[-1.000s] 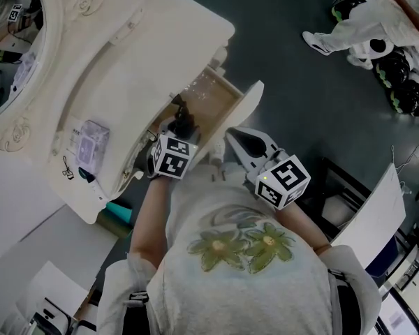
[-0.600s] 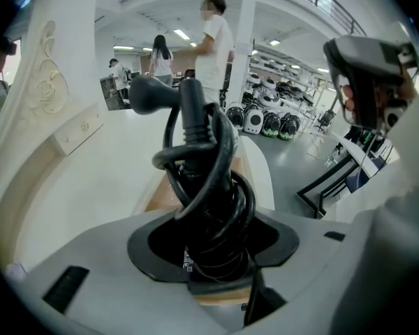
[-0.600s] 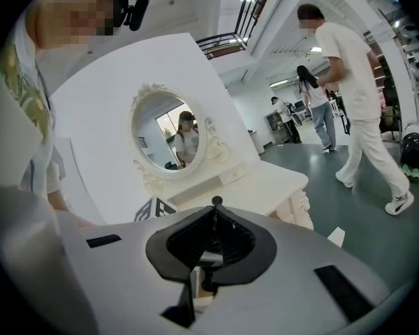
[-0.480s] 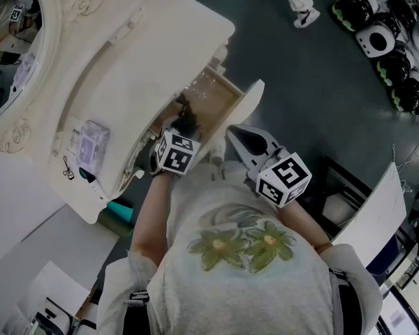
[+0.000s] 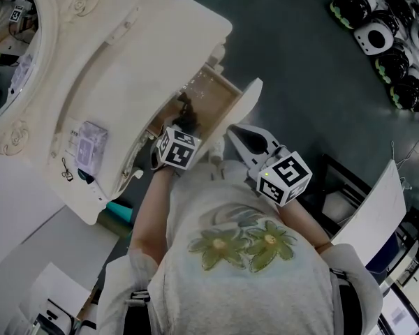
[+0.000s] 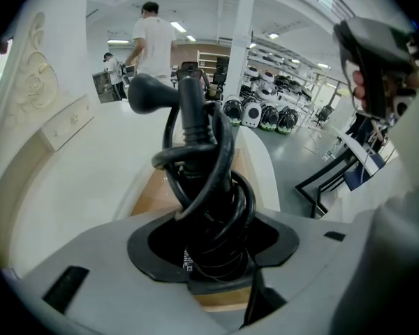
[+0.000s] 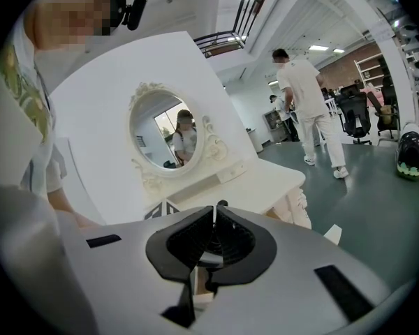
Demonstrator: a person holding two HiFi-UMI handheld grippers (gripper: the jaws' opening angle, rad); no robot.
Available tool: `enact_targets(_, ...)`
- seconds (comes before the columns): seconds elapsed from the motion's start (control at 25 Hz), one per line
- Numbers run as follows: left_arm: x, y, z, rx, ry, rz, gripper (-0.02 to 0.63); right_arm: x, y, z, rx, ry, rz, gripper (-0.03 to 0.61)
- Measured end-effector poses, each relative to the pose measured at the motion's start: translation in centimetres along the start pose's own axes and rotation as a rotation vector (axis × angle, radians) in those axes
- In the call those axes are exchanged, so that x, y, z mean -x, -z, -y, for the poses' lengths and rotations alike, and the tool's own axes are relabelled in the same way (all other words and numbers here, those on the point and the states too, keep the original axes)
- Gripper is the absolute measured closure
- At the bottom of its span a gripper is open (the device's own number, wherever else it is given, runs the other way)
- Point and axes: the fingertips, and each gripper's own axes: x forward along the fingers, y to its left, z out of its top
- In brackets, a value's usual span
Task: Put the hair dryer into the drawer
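Observation:
The black hair dryer [image 6: 195, 145], its cord wound round the handle, stands up between the jaws of my left gripper [image 6: 213, 243], which is shut on the handle. In the head view the hair dryer [image 5: 186, 117] hangs over the open drawer [image 5: 220, 96] of the cream dressing table [image 5: 146, 54], with my left gripper [image 5: 182, 128] just behind it. The drawer's wooden bottom [image 6: 150, 194] shows under the dryer. My right gripper [image 5: 241, 137] hovers by the drawer front, shut and holding nothing [image 7: 213, 230]. It also shows as a grey gripper [image 6: 377, 54] in the left gripper view.
An oval mirror [image 7: 169, 135] stands on the dressing table [image 7: 265, 183], and a small box [image 5: 91, 149] lies on its top. Round white-and-black machines [image 5: 394, 54] line the floor at the far right. A black frame [image 5: 342, 187] stands at my right. A person [image 7: 307, 103] walks beyond the table.
My left gripper has shifted slightly right with the hair dryer, over the drawer. The person at the top of the head view has walked out of it. The right gripper has barely moved.

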Motion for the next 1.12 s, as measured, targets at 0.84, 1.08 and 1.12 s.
enact_targets(0.84, -2.4, 1.5, 0.1, -0.003, 0.013, -0.059, 0.394, 0.1, 0.2, 0.4, -0.006, 0.013, -0.004, 0.554)
enact_targets(1.08, -2.7, 1.7, 0.4, -0.008, 0.022, -0.071, 0.394, 0.0, 0.0, 0.3, -0.005, 0.009, -0.006, 0.554)
enact_targets(1.12, -2.8, 1.7, 0.4, -0.009, 0.024, -0.075, 0.394, -0.1, 0.0, 0.3, -0.004, 0.008, -0.006, 0.554)
